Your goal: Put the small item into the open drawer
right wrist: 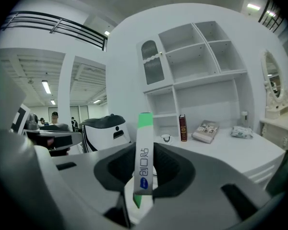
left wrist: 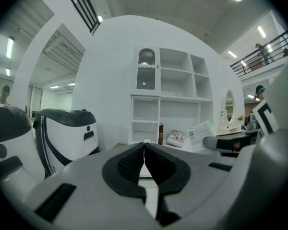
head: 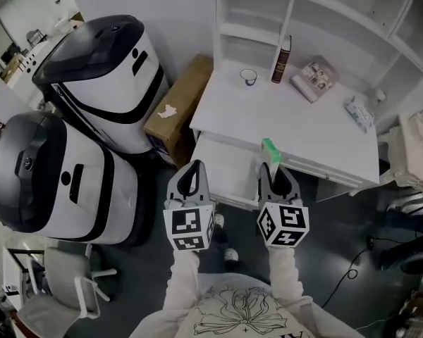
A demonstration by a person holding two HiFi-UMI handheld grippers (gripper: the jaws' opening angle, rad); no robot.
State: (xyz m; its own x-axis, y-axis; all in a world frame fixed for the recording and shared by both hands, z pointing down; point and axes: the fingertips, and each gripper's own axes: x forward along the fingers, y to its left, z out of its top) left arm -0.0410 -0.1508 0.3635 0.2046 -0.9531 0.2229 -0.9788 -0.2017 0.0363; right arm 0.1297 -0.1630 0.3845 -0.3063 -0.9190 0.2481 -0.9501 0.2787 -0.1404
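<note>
The right gripper [right wrist: 145, 152] has its jaws closed partway on the small box [right wrist: 144, 158], a slim white carton with green ends; the pads press its narrow sides and it stands upright between them, its top rising clear above the jaws; in the head view this small box [head: 270, 149] is held in the air over the right end of the open drawer [head: 222, 169], close to the front edge of the white tabletop [head: 296, 129]; the left gripper [left wrist: 144, 153] has its jaws together with nothing between them, and it hangs just beside the right gripper, over the drawer's front edge; on the tabletop stand a cup [head: 249, 77] and an upright red book [head: 281, 59], with a flat book [head: 314, 80] near them.
</note>
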